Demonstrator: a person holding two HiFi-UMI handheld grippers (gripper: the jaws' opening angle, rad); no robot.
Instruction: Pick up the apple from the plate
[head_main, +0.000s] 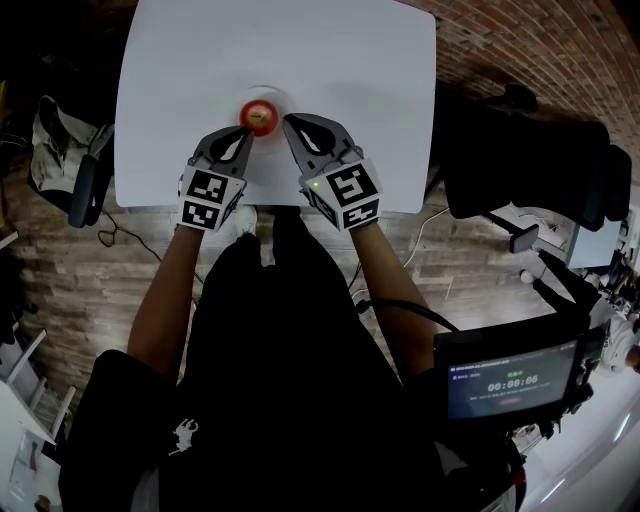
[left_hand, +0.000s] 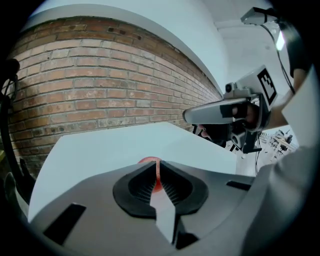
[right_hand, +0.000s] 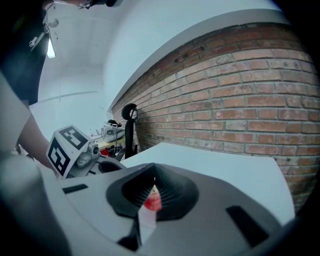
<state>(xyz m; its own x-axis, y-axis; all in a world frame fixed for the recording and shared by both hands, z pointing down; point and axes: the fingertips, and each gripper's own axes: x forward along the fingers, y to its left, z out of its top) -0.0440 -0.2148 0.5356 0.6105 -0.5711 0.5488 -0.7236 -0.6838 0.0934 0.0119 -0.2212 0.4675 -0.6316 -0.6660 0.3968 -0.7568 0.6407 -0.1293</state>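
Table: one white table (head_main: 380, 60) fills the top of the head view. A brick wall (left_hand: 100, 75) stands behind it in both gripper views.
Forearms: two, bare, one reaching to each gripper from the person's dark clothing.
Marker cubes: two, one on each gripper. The left cube (head_main: 208, 198) and the right cube (head_main: 347, 195) both lie over the table's near edge.
Left gripper: one (head_main: 244, 133). Its jaws are pressed together with only a hairline slit between them, and they hold nothing. The tips point at the apple from its near-left side and are just beside it. I cannot tell whether they touch it.
Apple: one, red (head_main: 260, 116). It sits on the plate in the near middle of the table, between the two grippers' tips. In the left gripper view its red top peeks over the closed jaws.
Plate: one, round and white (head_main: 285, 104). It is hard to tell apart from the white tabletop, and the apple is at its centre.
Right gripper: one (head_main: 290, 125). Its jaws meet at the tips and grip nothing. A narrow gap lower down shows the apple's red beyond them. The tips are just beside the apple on its near-right side.
Chair: one, black (head_main: 530, 170), to the right of the table.
Screen: one, lit (head_main: 510, 385), at the lower right, showing a row of digits.
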